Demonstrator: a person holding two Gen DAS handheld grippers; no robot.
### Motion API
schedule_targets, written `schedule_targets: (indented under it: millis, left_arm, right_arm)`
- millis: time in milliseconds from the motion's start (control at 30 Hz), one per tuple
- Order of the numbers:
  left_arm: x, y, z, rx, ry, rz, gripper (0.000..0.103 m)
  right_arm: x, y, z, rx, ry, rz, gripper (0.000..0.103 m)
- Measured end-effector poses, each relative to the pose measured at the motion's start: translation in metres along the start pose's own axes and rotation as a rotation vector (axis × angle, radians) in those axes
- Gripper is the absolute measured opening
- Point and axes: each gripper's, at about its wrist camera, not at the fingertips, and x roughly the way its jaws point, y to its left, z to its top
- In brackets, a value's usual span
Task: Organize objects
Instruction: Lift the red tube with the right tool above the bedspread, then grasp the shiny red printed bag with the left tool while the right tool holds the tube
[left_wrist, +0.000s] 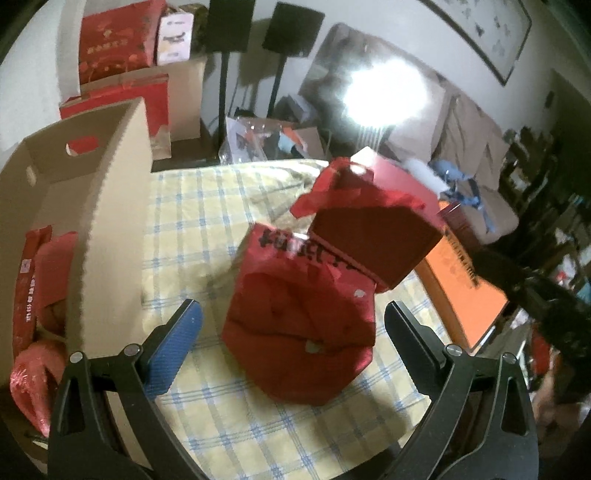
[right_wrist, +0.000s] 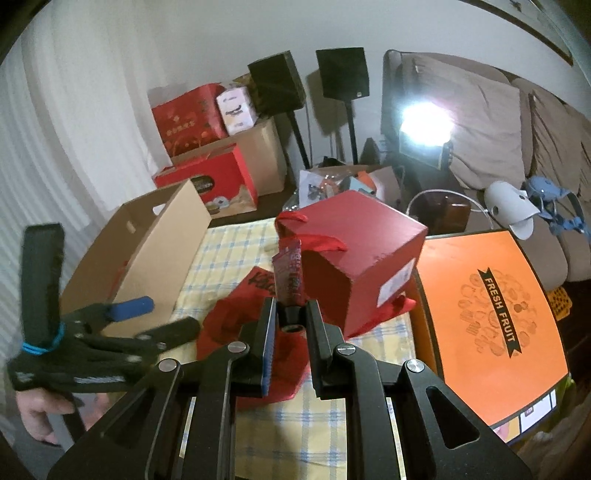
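A red plastic bag (left_wrist: 295, 332) with black print lies crumpled on the checked tablecloth. A red cube-shaped box (left_wrist: 373, 240) sits tilted at the bag's mouth, with bag fabric under and around it. My left gripper (left_wrist: 293, 310) is open and hangs just above the bag, one finger on each side, touching nothing. The right wrist view shows my right gripper (right_wrist: 291, 306) shut on a printed strip of the red bag's (right_wrist: 258, 332) edge, pulled up in front of the red box (right_wrist: 362, 240). My left gripper (right_wrist: 166, 315) shows at the left there, held by a hand.
An open cardboard box (left_wrist: 110, 221) holding red packets stands at the table's left. A flat orange "FRESH FRUIT" box (right_wrist: 487, 317) lies at the right. Red gift boxes, speakers on stands and a sofa stand beyond the table.
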Motion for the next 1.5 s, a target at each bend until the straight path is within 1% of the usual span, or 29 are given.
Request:
schedule_targets:
  millis: [133,333,400,533,633,700,833,967,1033,1067,1167,1200,1267,1367,1467,1500]
  left_arm:
    - [0.022,-0.004,-0.002,0.011,0.037,0.031,0.098]
    - [0.054,-0.001,-0.002,0.013,0.086,0.089,0.098]
    - [0.063,0.003,-0.002,0.007,0.104,0.109,0.098]
    - [0.075,0.012,-0.003,-0.023,0.13,0.124,0.098]
    - [0.083,0.019,-0.005,-0.049,0.154,0.123,0.098]
    - [0.086,0.024,-0.007,-0.07,0.171,0.107,0.098]
    - [0.09,0.03,-0.01,-0.119,0.198,0.044,0.098]
    - [0.088,0.031,-0.01,-0.125,0.202,0.031,0.09]
    - [0.087,0.029,-0.01,-0.122,0.205,0.029,0.083]
    - [0.086,0.028,-0.01,-0.12,0.207,0.022,0.076]
    - [0.085,0.027,-0.009,-0.122,0.213,0.018,0.071]
    - [0.084,0.027,-0.01,-0.125,0.216,0.014,0.065]
    - [0.082,0.028,-0.01,-0.13,0.217,0.001,0.058]
    - [0.079,0.029,-0.009,-0.152,0.217,-0.036,0.055]
    - [0.078,0.029,-0.007,-0.167,0.214,-0.051,0.046]
    - [0.078,0.029,-0.007,-0.17,0.217,-0.056,0.045]
  right_arm:
    - [-0.005,-0.011,-0.003,0.018,-0.006,-0.002,0.015]
    - [-0.008,-0.026,-0.008,0.041,-0.005,-0.006,0.015]
    - [-0.009,-0.031,-0.01,0.051,-0.007,-0.007,0.015]
    - [-0.008,-0.04,-0.013,0.065,-0.004,-0.015,0.015]
    - [-0.005,-0.046,-0.016,0.079,0.005,-0.018,0.015]
    - [-0.003,-0.051,-0.017,0.087,0.011,-0.02,0.015]
    - [-0.001,-0.054,-0.019,0.093,0.016,-0.02,0.015]
    - [-0.001,-0.054,-0.019,0.093,0.017,-0.019,0.015]
    - [-0.001,-0.054,-0.02,0.093,0.019,-0.02,0.015]
    - [-0.001,-0.054,-0.021,0.093,0.021,-0.02,0.015]
    - [0.003,-0.054,-0.024,0.092,0.031,-0.021,0.015]
    - [0.004,-0.054,-0.026,0.093,0.036,-0.021,0.015]
    - [0.007,-0.054,-0.031,0.094,0.048,-0.02,0.015]
    - [0.013,-0.051,-0.038,0.092,0.068,-0.021,0.015]
    - [0.02,-0.048,-0.045,0.091,0.091,-0.019,0.015]
    - [0.022,-0.047,-0.047,0.09,0.1,-0.018,0.015]
